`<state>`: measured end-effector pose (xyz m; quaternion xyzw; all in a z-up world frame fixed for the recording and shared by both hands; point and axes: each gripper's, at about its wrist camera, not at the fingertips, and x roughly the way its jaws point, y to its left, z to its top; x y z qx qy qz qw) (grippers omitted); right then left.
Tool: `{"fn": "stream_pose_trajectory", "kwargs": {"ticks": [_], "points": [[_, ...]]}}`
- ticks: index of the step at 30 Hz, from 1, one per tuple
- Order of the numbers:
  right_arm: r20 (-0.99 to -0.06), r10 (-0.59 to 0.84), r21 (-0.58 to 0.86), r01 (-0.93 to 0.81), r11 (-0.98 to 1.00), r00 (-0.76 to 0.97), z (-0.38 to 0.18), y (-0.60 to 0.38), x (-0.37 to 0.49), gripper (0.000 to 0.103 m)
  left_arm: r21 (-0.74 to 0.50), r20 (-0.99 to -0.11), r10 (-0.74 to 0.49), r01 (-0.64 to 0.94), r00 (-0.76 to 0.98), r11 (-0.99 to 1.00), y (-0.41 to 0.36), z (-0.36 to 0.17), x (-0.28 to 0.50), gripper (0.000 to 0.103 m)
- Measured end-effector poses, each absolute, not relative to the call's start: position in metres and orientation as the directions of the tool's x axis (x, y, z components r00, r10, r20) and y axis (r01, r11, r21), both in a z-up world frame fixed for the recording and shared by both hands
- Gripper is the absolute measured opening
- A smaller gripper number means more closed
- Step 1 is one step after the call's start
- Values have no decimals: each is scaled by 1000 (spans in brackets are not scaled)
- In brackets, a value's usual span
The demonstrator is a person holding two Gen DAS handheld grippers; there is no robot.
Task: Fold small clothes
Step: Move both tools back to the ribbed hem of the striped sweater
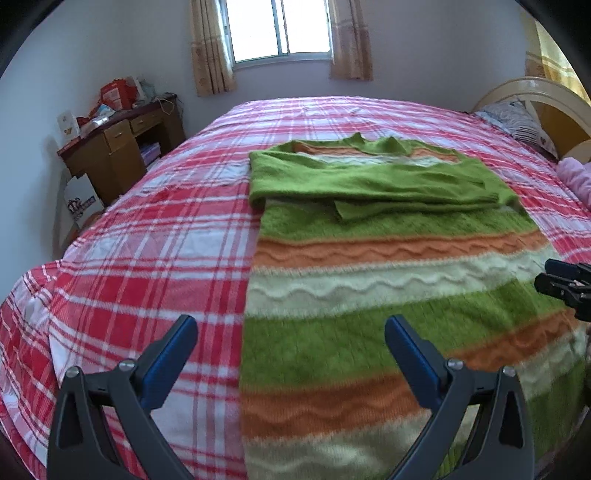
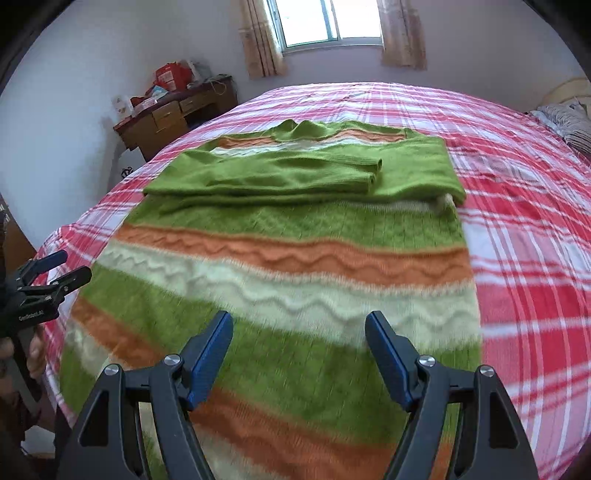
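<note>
A striped sweater (image 1: 369, 258) (image 2: 288, 258) in green, orange and cream lies flat on the bed, collar at the far end. Both green sleeves (image 2: 291, 173) are folded across its chest. My left gripper (image 1: 291, 332) hovers open over the sweater's left edge near the hem, one finger above the bedspread, nothing between its blue pads. My right gripper (image 2: 299, 328) stands open above the lower body of the sweater, also holding nothing. Each gripper shows at the edge of the other's view: the right gripper (image 1: 565, 288) and the left gripper (image 2: 44, 280).
A red, pink and white plaid bedspread (image 1: 155, 236) (image 2: 524, 236) covers the bed. A wooden desk (image 1: 122, 147) with boxes stands by the far left wall under a curtained window (image 1: 280, 29). Pillows (image 1: 521, 122) and a headboard lie at the right.
</note>
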<state>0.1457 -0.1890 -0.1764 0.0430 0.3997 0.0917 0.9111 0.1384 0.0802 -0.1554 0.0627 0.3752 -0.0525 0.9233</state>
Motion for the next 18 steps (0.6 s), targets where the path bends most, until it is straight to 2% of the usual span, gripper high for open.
{"fn": "stream_pose_trajectory", "kwargs": {"ticks": [2,5,8,11,15,17,18], "points": [[-724,199,154,-127,980,660,-178,-189,134,75,75,-713,-56,156,699,985,86,-158,130,103],[-723,181,124,-133,983,666,-181,-186,117,75,81,-731,-57,169,680,982,95,-161,118,95],[-726,158,85,-140,986,669,-183,-182,104,75,57,-750,-76,179,656,982,107,-163,107,91],[-722,153,73,-145,987,675,-185,-180,91,75,25,-775,-101,190,624,982,118,-168,93,83],[-713,146,59,-149,987,686,-188,-178,77,75,-73,-816,-176,204,550,976,128,-177,78,65],[-708,136,44,-148,988,693,-190,-176,70,75,-126,-829,-213,198,517,972,133,-183,72,62],[-705,136,45,-147,988,696,-190,-177,68,75,-153,-833,-234,197,501,968,135,-185,68,55]]}}
